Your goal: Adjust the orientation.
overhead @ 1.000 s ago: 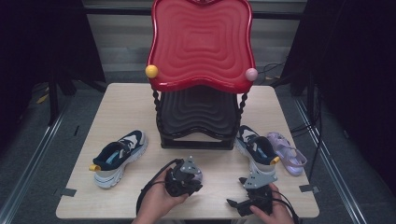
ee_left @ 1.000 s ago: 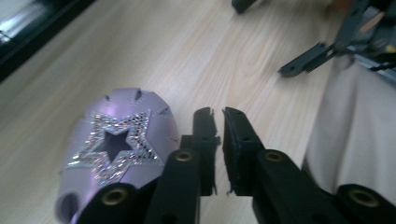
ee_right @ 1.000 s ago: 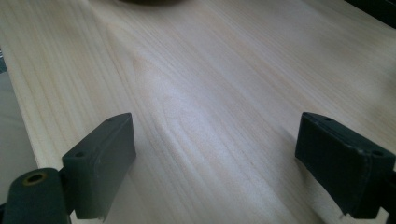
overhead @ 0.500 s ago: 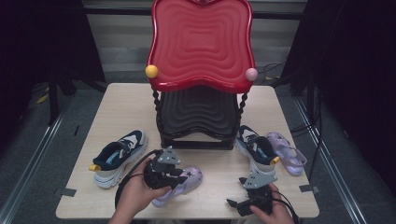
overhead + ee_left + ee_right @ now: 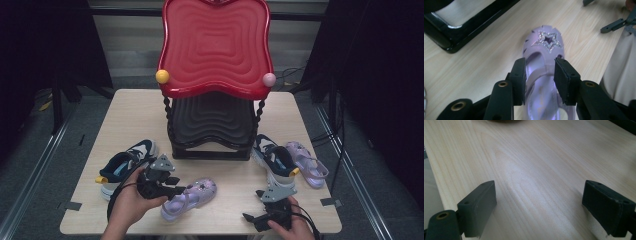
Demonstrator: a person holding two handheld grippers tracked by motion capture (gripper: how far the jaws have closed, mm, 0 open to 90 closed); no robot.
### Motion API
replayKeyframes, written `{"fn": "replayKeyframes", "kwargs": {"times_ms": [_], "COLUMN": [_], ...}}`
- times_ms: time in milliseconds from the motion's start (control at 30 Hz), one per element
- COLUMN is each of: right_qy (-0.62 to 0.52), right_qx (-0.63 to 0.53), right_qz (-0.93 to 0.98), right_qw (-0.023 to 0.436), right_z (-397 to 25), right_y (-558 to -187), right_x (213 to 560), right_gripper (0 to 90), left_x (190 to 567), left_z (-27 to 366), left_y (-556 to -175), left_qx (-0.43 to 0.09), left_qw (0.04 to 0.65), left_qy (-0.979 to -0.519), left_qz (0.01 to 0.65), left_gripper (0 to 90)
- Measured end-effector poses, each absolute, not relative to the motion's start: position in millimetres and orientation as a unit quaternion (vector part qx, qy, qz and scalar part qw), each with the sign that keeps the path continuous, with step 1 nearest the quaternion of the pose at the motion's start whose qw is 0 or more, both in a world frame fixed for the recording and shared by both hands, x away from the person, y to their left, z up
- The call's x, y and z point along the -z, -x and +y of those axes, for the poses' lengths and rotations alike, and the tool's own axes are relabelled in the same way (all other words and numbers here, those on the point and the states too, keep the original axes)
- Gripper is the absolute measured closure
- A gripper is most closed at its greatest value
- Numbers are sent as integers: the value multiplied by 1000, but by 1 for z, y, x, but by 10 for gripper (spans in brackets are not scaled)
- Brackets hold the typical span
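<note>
Holding the purple sandal [image 5: 544, 72] by its strap, the left gripper [image 5: 540, 78] has its jaws squeezed on it near the front of the table [image 5: 130, 115]. The right gripper [image 5: 541, 205] rests wide open, holding nothing. Next, the sandal probably needs carrying to its twin sandal [image 5: 306, 162] beside the shoe rack [image 5: 212, 140].
</note>
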State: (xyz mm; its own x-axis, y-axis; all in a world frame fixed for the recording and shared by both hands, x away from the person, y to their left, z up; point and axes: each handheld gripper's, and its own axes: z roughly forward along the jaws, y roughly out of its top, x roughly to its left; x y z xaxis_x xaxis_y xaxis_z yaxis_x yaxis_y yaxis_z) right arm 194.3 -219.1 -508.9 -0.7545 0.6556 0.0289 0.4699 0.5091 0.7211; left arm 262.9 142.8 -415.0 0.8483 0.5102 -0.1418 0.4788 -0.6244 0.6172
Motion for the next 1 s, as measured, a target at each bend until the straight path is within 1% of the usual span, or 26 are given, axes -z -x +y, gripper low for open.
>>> {"fn": "replayKeyframes", "kwargs": {"times_ms": [100,167,300,400,600,767,867,1000], "right_qy": [-327,-327,-327,-327,-327,-327,-327,-327], "right_qx": [-372,-372,-372,-372,-372,-372,-372,-372], "right_qz": [860,860,860,860,860,860,860,860], "right_qw": [125,125,125,125,125,125,125,125], "right_z": [-219,-219,-219,-219,-219,-219,-219,-219], "right_y": [-194,-194,-194,-194,-194,-194,-194,-194], "right_x": [509,509,509,509,509,509,509,509], "right_gripper": [114,114,114,114,114,114,114,114], "left_x": [419,423,424,427,441,450,454,459], "left_z": [146,149,153,156,155,152,152,151], "left_y": [-263,-263,-263,-261,-263,-265,-267,-266], "left_qx": [-19,-8,-12,-7,-4,-2,-5,-4], "left_qw": [327,335,327,325,305,307,297,306], "left_qy": [-905,-900,-905,-904,-911,-908,-914,-909], "left_qz": [273,278,271,278,279,284,277,282], "left_gripper": [610,610,606,606,602,604,611,622]}}
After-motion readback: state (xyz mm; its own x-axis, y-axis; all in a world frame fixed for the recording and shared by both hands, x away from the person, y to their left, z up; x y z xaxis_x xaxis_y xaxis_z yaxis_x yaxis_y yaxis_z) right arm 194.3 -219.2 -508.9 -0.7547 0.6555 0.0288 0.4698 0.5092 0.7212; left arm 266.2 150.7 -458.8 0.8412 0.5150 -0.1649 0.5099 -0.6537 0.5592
